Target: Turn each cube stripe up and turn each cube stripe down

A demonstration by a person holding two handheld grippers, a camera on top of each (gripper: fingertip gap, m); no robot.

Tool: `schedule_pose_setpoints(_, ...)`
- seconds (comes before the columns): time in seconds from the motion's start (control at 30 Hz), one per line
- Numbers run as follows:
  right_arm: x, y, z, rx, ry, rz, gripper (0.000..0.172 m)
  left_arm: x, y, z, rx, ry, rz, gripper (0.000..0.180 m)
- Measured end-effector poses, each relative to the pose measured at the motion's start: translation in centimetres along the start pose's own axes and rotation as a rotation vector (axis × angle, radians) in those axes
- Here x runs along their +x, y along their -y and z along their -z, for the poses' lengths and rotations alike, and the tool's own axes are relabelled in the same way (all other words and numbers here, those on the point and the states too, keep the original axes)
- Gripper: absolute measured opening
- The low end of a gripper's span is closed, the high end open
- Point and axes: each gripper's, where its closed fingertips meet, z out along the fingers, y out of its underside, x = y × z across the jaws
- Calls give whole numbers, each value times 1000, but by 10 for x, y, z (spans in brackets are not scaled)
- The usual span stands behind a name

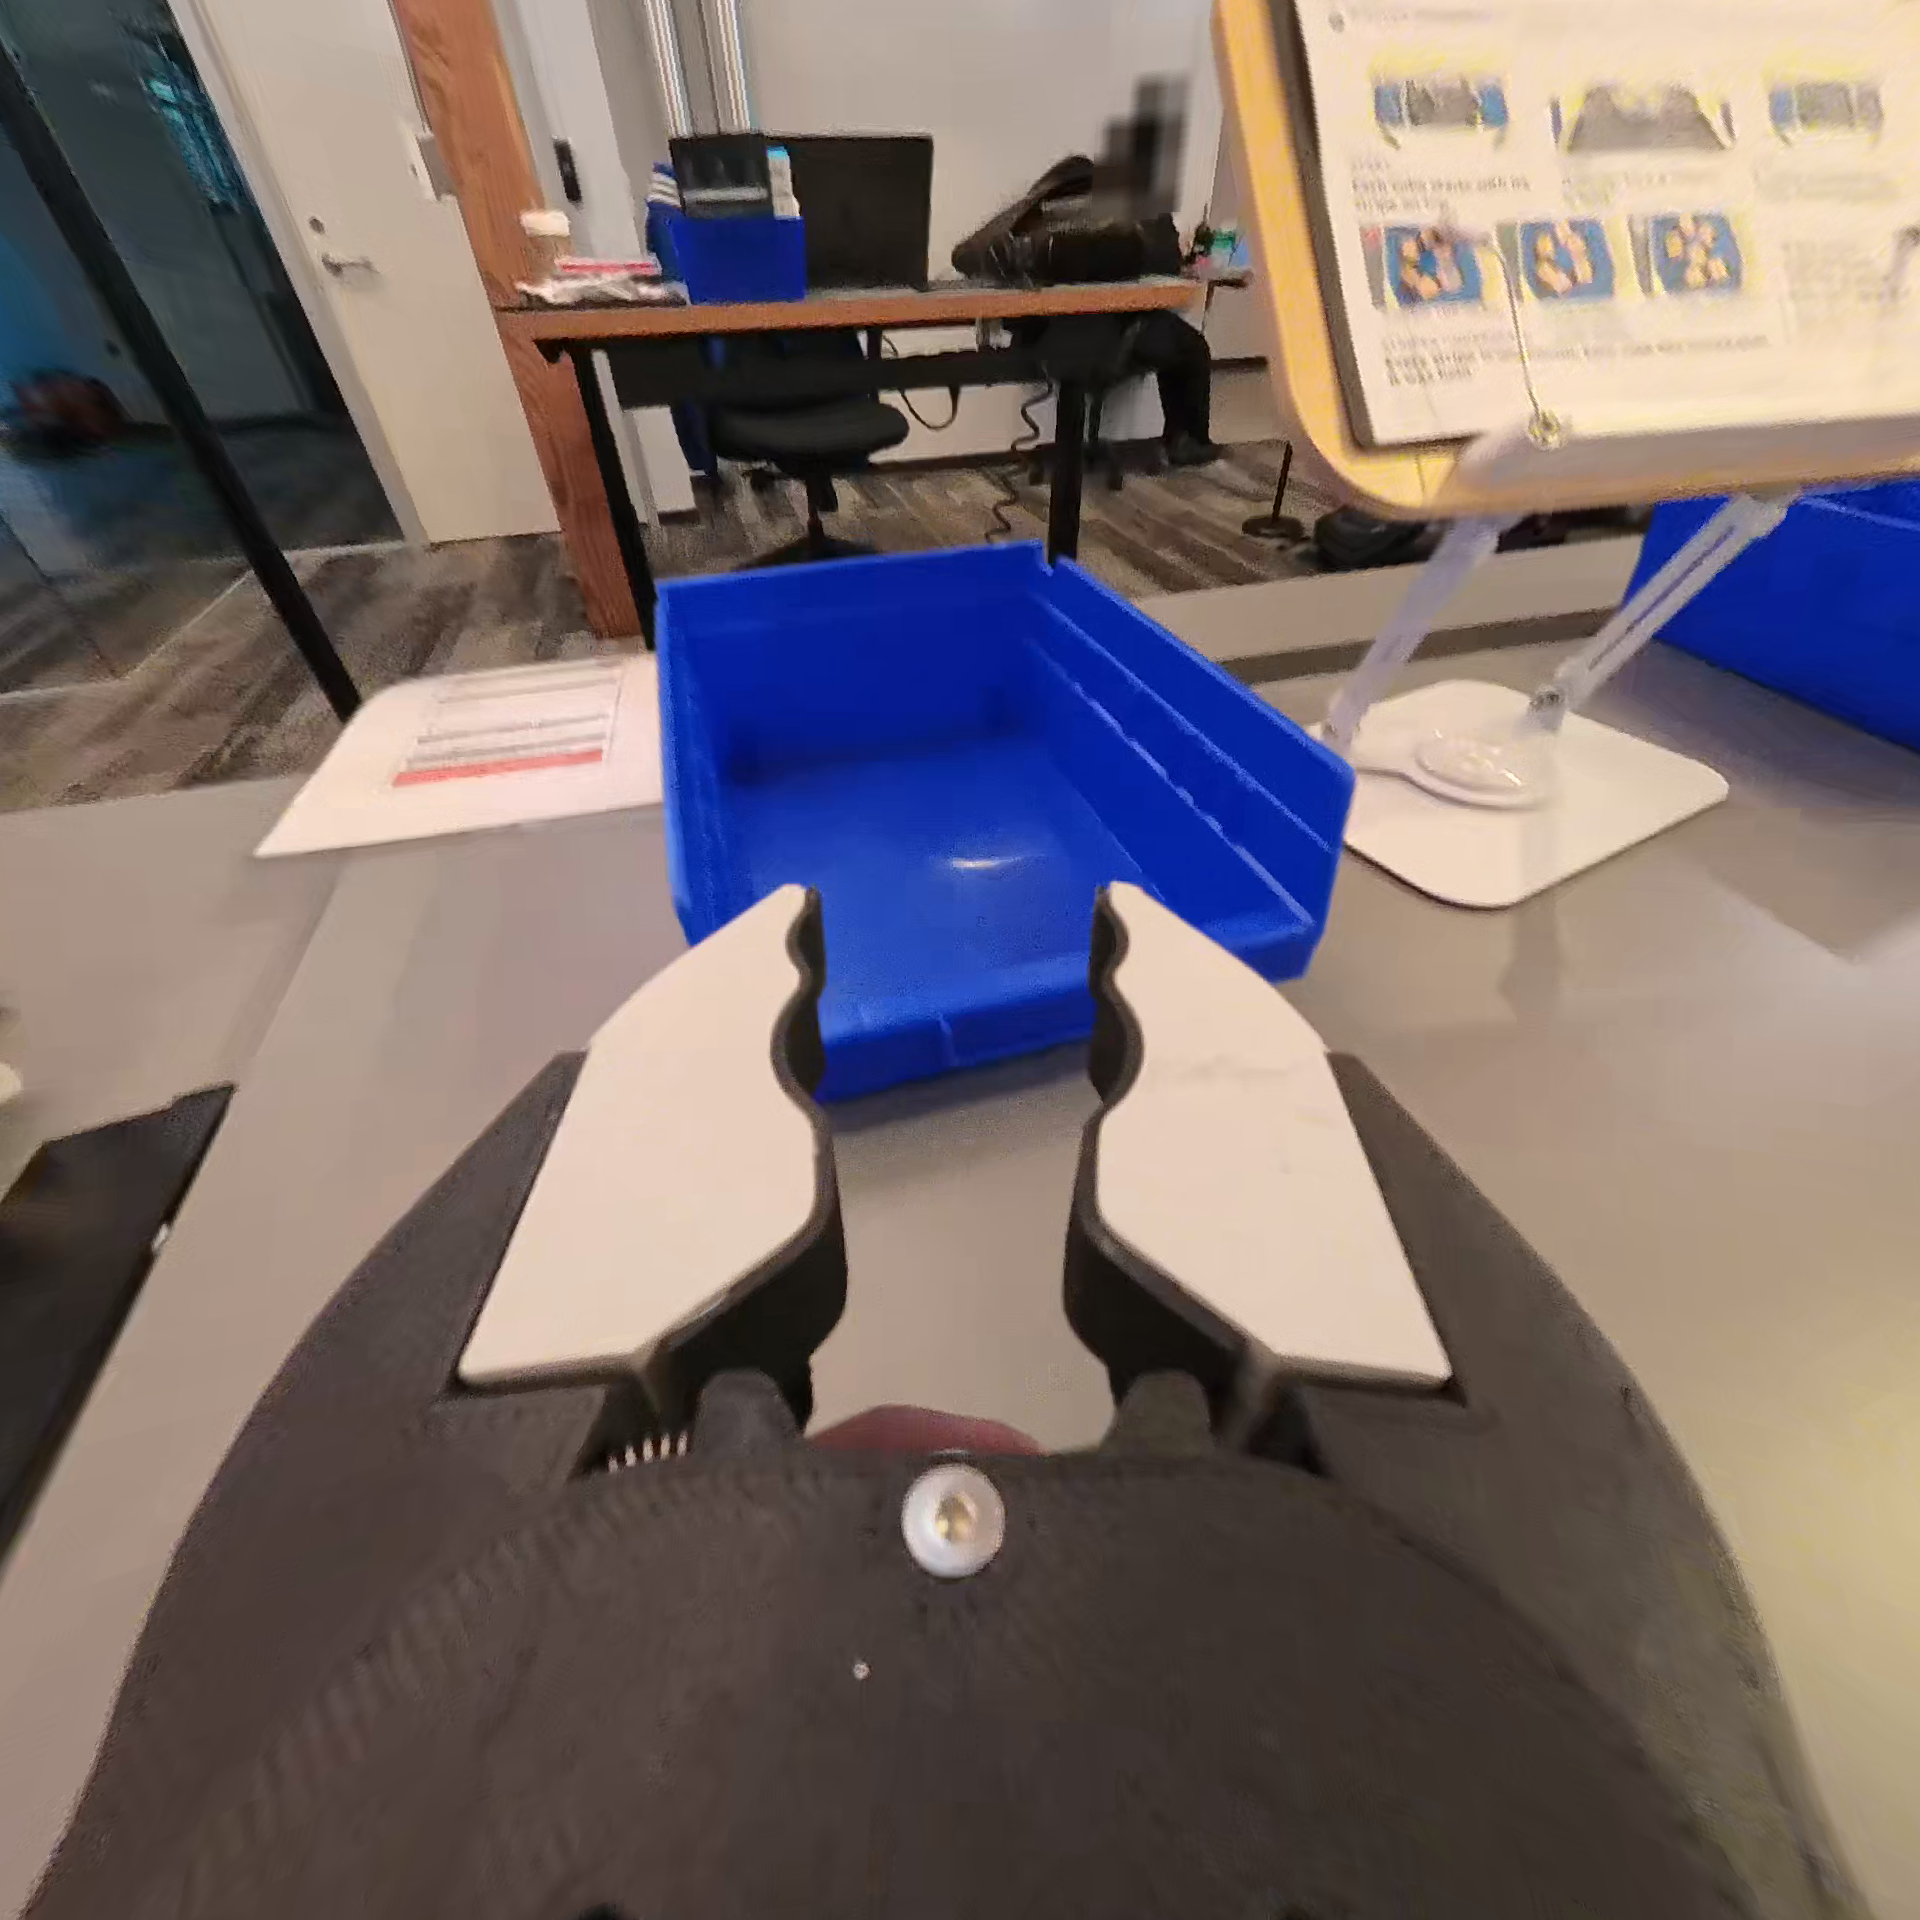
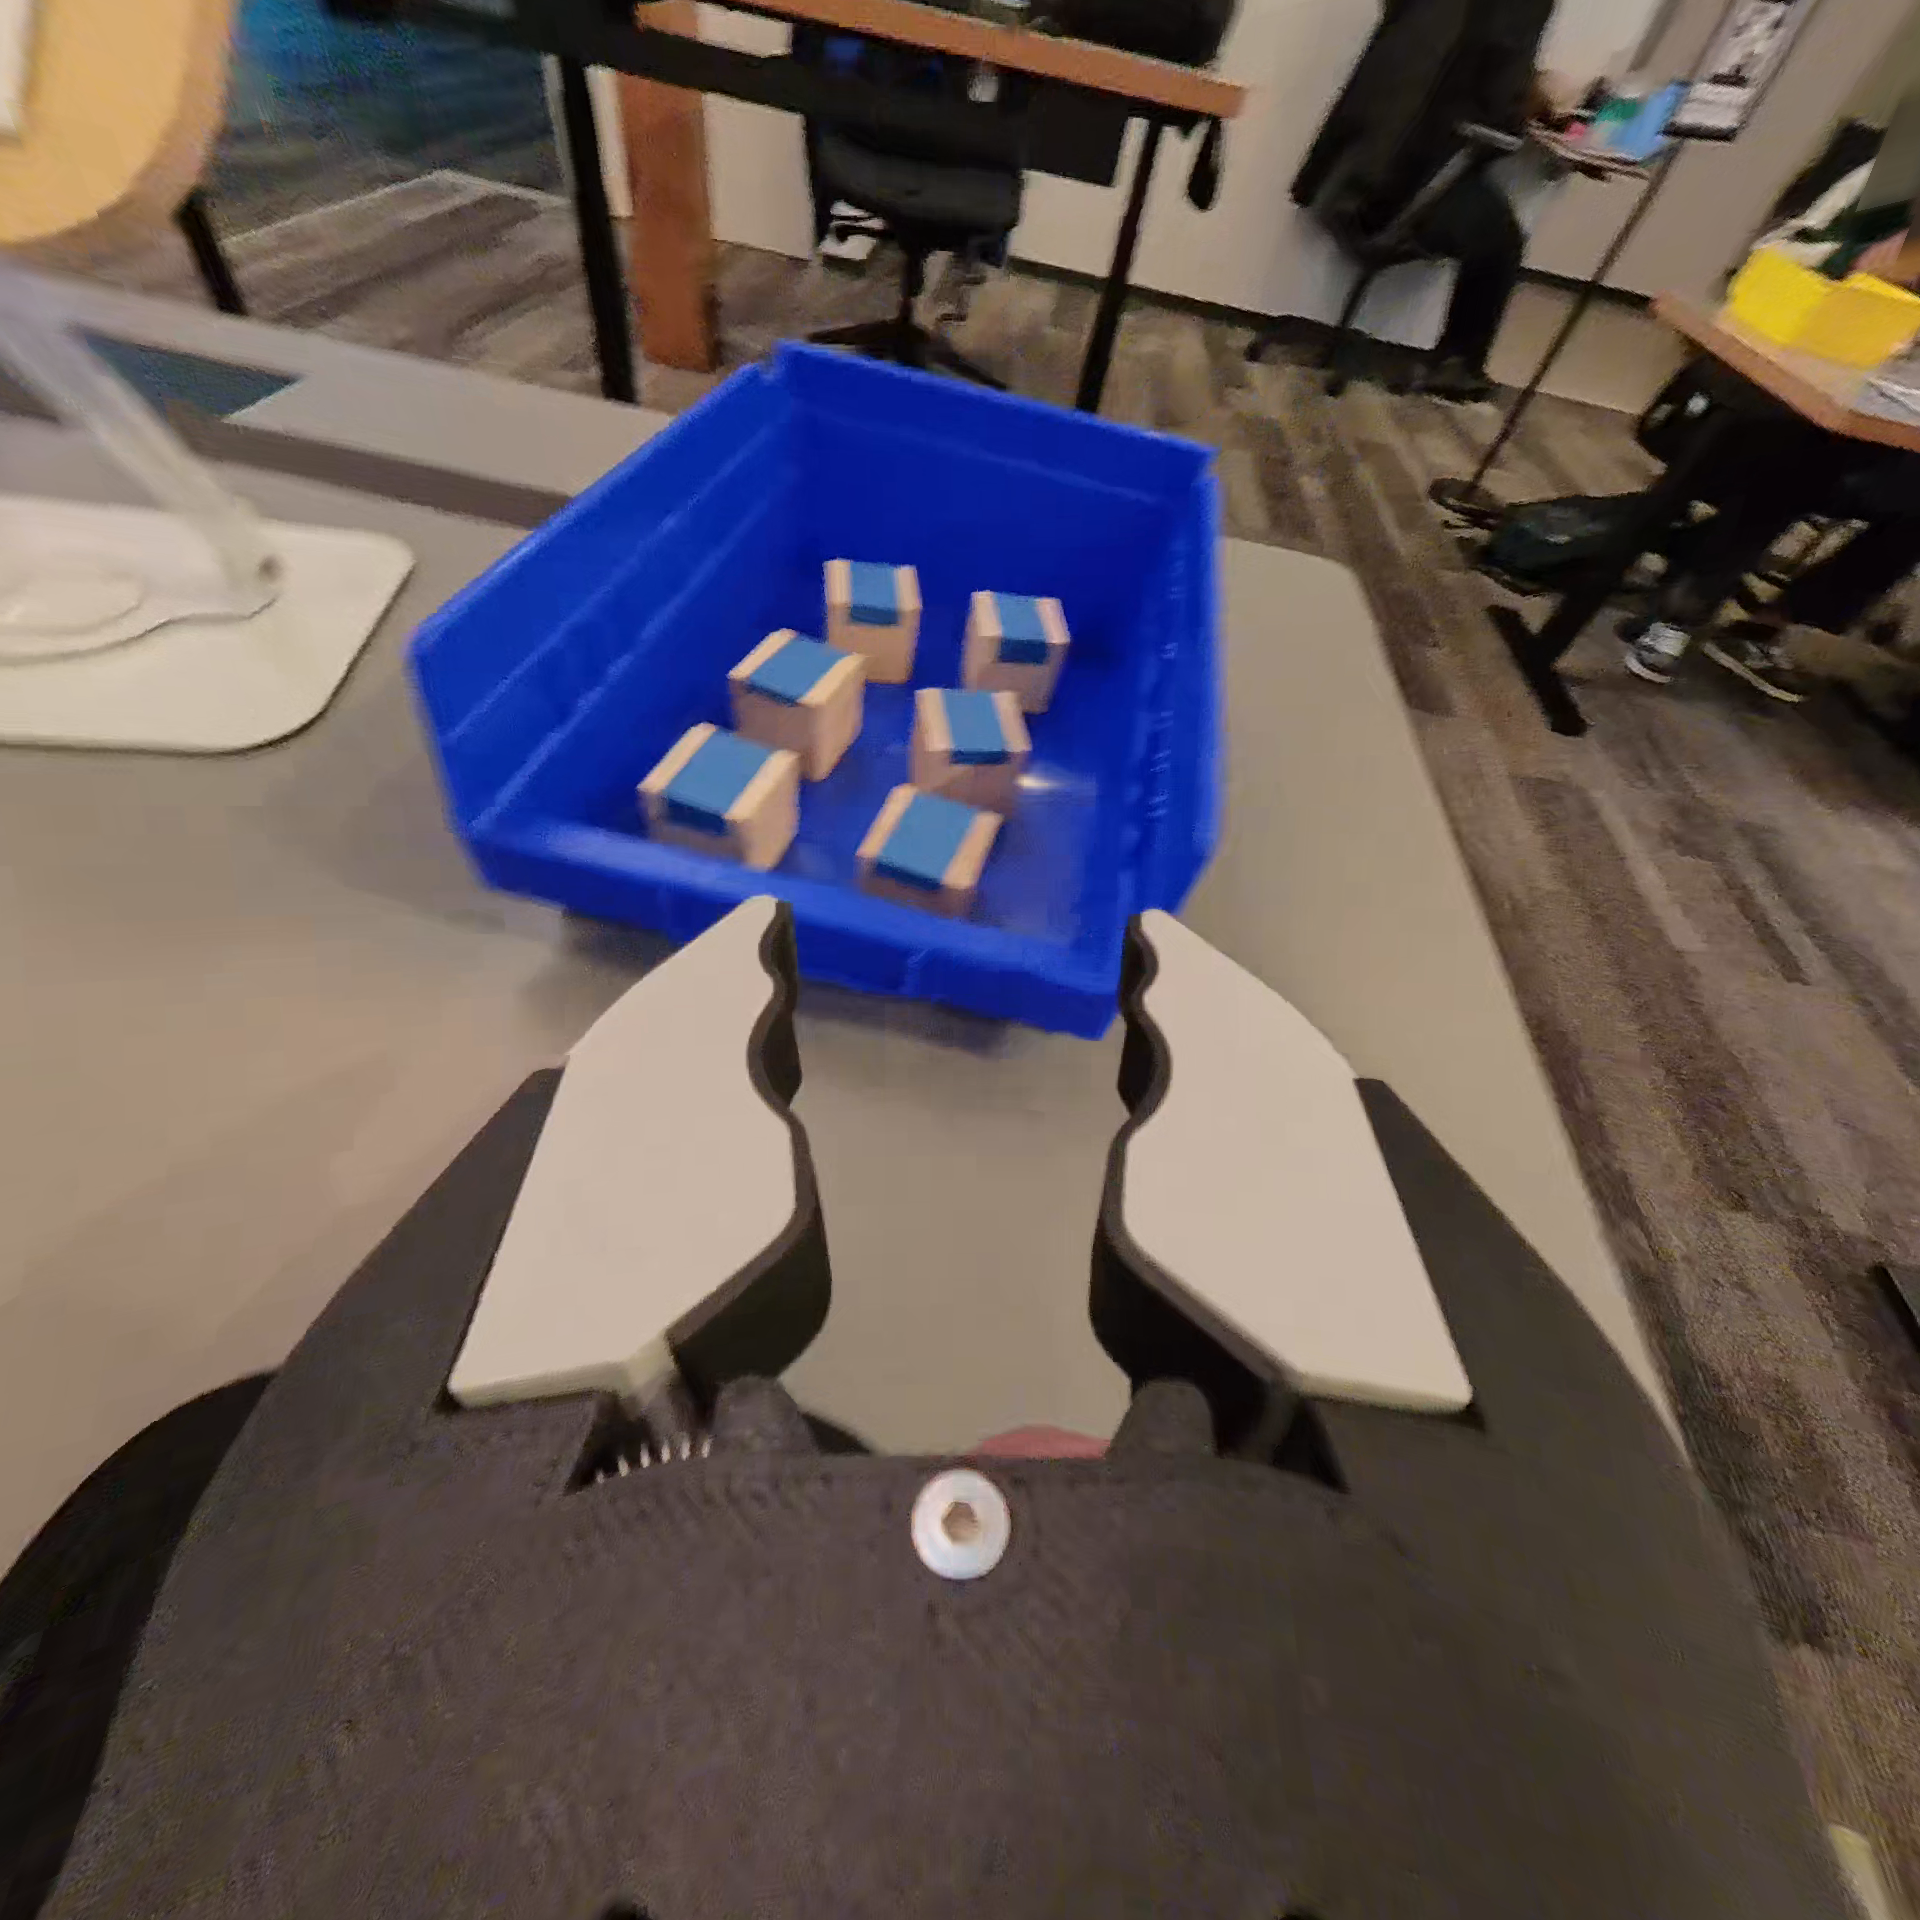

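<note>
In the right wrist view a blue bin (image 2: 582, 623) holds several wooden cubes, each with a blue stripe on top, such as the near one (image 2: 925, 847) and the near-left one (image 2: 717, 795). My right gripper (image 2: 956, 935) is open with nothing between its fingers, just short of that bin's front wall. In the left wrist view an empty blue bin (image 1: 1195, 727) stands on the grey table (image 1: 416, 987). My left gripper (image 1: 951, 914) is open with nothing between its fingers, its fingertips over that bin's low front wall.
A white stand base (image 1: 1507, 790) carries a tilted board with an instruction sheet (image 1: 1558, 229) at the right. A white paper (image 1: 488, 748) lies left of the empty bin. The stand base also shows in the right wrist view (image 2: 187, 623). Desks, chairs and seated people are beyond the table.
</note>
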Motion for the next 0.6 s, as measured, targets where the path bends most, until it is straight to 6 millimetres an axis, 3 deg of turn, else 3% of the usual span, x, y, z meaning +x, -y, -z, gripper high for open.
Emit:
schedule_pose_setpoints(0.03,15,3,-4,-8,-27,-22,63,-5,5,-8,-2,-8,-5,51)
schedule_pose_setpoints(0.17,62,2,-33,-57,-83,-132,65,-42,3,-54,-88,64,-12,64)
schedule_pose_setpoints(0.23,73,-7,-52,-94,-72,-180,65,-68,-10,-77,-158,134,74,100)
schedule_pose_setpoints(0.27,76,-12,-61,-119,-59,-198,67,-73,-15,-87,-176,122,124,101)
schedule_pose_setpoints(0.4,80,-21,-85,-191,-68,-160,68,-83,-28,-113,-247,128,101,100)
schedule_pose_setpoints(0.6,69,-34,-111,-253,-1,-180,52,-66,-53,-137,-355,20,121,68)
